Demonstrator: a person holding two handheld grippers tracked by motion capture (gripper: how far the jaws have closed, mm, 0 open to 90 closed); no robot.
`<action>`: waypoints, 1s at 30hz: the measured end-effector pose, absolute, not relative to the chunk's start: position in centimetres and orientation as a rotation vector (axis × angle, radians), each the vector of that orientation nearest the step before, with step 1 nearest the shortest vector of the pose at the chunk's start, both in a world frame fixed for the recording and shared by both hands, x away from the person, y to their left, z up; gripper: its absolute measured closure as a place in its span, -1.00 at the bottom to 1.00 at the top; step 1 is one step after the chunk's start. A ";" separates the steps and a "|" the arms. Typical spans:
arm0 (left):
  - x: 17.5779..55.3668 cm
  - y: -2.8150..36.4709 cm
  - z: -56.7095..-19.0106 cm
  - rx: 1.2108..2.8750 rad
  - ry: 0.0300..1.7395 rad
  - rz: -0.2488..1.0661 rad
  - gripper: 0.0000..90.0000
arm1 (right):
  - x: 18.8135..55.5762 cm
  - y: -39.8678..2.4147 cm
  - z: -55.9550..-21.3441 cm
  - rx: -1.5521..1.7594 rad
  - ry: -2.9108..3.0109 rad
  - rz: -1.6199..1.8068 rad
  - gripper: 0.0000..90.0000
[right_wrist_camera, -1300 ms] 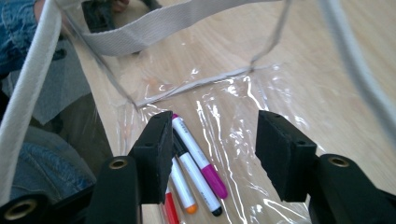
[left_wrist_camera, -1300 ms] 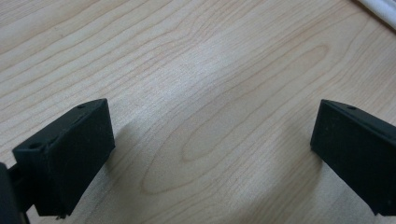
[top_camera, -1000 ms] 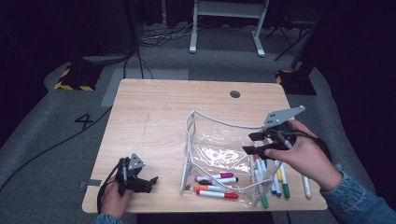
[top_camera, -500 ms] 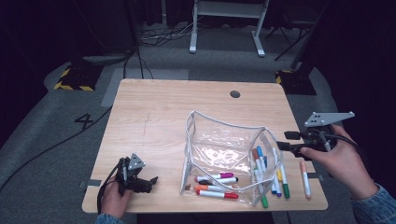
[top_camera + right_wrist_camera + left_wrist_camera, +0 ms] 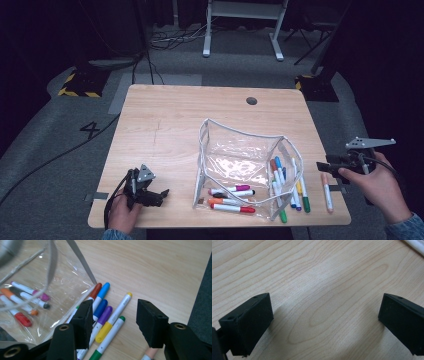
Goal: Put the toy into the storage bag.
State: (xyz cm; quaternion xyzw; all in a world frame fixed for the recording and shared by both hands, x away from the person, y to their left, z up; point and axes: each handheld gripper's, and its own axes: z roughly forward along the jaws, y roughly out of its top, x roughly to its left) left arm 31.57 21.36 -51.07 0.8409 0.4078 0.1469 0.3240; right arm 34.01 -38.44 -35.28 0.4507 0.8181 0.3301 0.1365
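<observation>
A clear plastic pouch (image 5: 240, 155) with a white zip edge stands open mid-table, and several markers (image 5: 231, 198) lie inside it near the front. More markers (image 5: 287, 182) lie loose on the wood just right of the pouch (image 5: 37, 290), and a peach one (image 5: 326, 191) lies apart farther right. My right gripper (image 5: 324, 165) hovers open at the table's right edge, above that peach marker (image 5: 149, 353). In the right gripper view, its jaws (image 5: 113, 320) frame the loose markers (image 5: 110, 315) and hold nothing. My left gripper (image 5: 161, 195) rests open on bare wood at the front left (image 5: 325, 320).
The wooden table (image 5: 170, 130) has a round cable hole (image 5: 251, 100) at the back right. Dark floor with cables and a desk frame (image 5: 242, 30) lies beyond. Bare wood spreads over the table's left and back.
My right gripper has moved right and down, from above the pouch's right side to the table's right edge. The left gripper has stayed put.
</observation>
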 end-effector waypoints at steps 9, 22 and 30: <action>31.6 21.4 -51.1 2.206 1.070 0.385 -1.00 | 33.5 -41.0 -40.1 1.423 2.351 0.855 0.14; 31.6 21.4 -51.1 2.206 1.070 0.385 -1.00 | 33.1 -43.1 -45.2 1.577 2.341 0.660 0.31; 31.6 21.4 -51.1 2.206 1.070 0.385 -1.00 | 33.4 -42.7 -46.8 1.602 2.370 0.617 0.47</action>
